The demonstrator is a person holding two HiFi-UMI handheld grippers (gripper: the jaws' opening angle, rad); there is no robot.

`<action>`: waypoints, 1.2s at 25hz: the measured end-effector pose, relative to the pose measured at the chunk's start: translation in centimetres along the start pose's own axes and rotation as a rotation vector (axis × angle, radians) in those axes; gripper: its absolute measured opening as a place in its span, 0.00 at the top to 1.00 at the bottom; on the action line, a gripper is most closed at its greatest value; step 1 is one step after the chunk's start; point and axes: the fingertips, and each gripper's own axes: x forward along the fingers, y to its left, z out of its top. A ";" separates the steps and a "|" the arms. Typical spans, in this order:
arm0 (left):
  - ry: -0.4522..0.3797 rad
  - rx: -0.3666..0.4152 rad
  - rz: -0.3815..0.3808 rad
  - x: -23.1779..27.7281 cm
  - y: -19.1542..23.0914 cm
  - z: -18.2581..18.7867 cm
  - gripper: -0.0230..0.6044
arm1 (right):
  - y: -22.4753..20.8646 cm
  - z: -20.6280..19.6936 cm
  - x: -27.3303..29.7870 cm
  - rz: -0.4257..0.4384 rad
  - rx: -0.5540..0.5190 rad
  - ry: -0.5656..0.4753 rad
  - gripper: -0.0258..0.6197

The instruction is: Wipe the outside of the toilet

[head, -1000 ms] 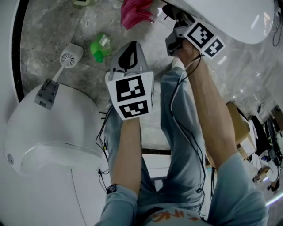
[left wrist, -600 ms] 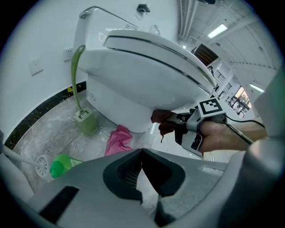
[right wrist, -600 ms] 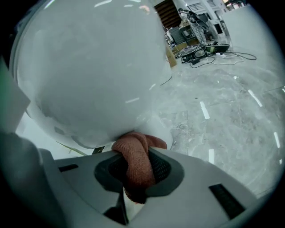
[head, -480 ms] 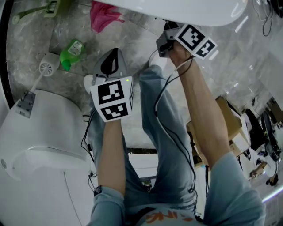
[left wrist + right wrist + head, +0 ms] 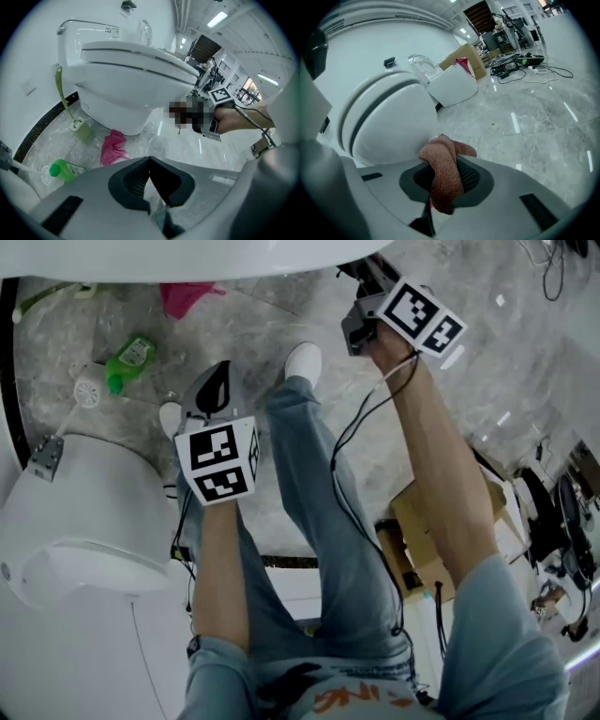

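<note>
Stands on a grey marble floor (image 5: 281,320) with a tool in each hand. Holds the right tool (image 5: 443,187) clamped on a rust-brown cloth (image 5: 443,161), which bunches up and pokes out past the jaw tips. Points that tool toward the white toilet (image 5: 384,117), bringing the cloth close to the rounded outside of the bowl; cannot tell whether cloth and porcelain touch. Reaches the right arm well forward, up under the toilet's rim in the head view.

Carries the left tool (image 5: 151,176) lower and nearer the body, jaws pressed together tip to tip with nothing between them. Aims it across the floor at the toilet's base. Faces, beyond those jaws, a pink rag (image 5: 112,147) lying crumpled beside the pedestal, a green bottle (image 5: 65,169) on its side nearer the wall, and a toilet brush (image 5: 61,93) standing in a green holder. Stands beside a second toilet (image 5: 84,512) on the left, with one white shoe (image 5: 302,362) planted between the two tools and a cardboard box (image 5: 417,521) off to the right.
</note>
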 end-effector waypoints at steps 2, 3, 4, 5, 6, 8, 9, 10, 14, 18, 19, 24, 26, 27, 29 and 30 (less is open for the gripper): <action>-0.015 -0.020 0.009 -1.1 -0.8 1.2 0.96 | 0.0 1.0 -1.5 0.005 0.001 0.000 0.86; -0.027 -0.022 0.009 -1.7 -1.4 2.1 0.96 | 0.2 1.5 -2.4 0.009 -0.002 0.000 0.86; -0.039 -0.018 0.006 -2.3 -2.2 3.0 0.96 | 0.4 2.1 -3.3 0.012 -0.007 -0.001 0.86; -0.052 -0.009 -0.001 -3.0 -3.2 4.1 0.96 | 0.7 2.9 -4.3 0.018 -0.011 -0.004 0.86; -0.065 0.004 -0.008 -3.7 -4.3 5.2 0.96 | 1.0 3.8 -5.4 0.025 -0.015 -0.011 0.86; -0.093 0.028 -0.023 -5.3 -6.5 7.6 0.96 | 1.9 5.5 -7.7 0.040 -0.024 -0.026 0.86; -0.106 0.034 -0.028 -6.1 -7.3 8.6 0.96 | 2.5 6.2 -8.6 0.047 -0.029 -0.031 0.86; -0.117 0.035 -0.032 -6.8 -7.8 9.7 0.96 | 3.1 6.7 -9.4 0.053 -0.031 -0.031 0.86; -0.154 0.025 -0.036 -10.3 -9.0 13.5 0.96 | 6.8 8.2 -12.3 0.096 -0.019 -0.028 0.86; -0.222 -0.024 -0.017 -15.2 -9.9 18.1 0.96 | 11.3 10.4 -16.4 0.163 -0.022 -0.021 0.86; -0.248 -0.038 -0.015 -16.3 -10.0 19.5 0.96 | 12.6 11.6 -17.3 0.180 -0.031 -0.033 0.86; -0.364 -0.091 -0.023 -22.7 -11.1 25.3 0.96 | 19.2 17.3 -22.3 0.255 -0.101 -0.088 0.86; -0.412 -0.118 -0.028 -25.6 -11.4 27.3 0.96 | 22.2 19.4 -24.3 0.286 -0.161 -0.104 0.86; -0.434 -0.131 -0.029 -27.1 -11.5 28.2 0.96 | 23.7 20.4 -25.4 0.303 -0.190 -0.115 0.86; -0.477 -0.159 -0.029 -30.4 -11.8 29.7 0.96 | 26.8 22.2 -27.9 0.327 -0.239 -0.139 0.86; -0.505 -0.172 -0.030 -32.2 -12.1 30.6 0.96 | 28.3 23.4 -29.3 0.335 -0.261 -0.157 0.86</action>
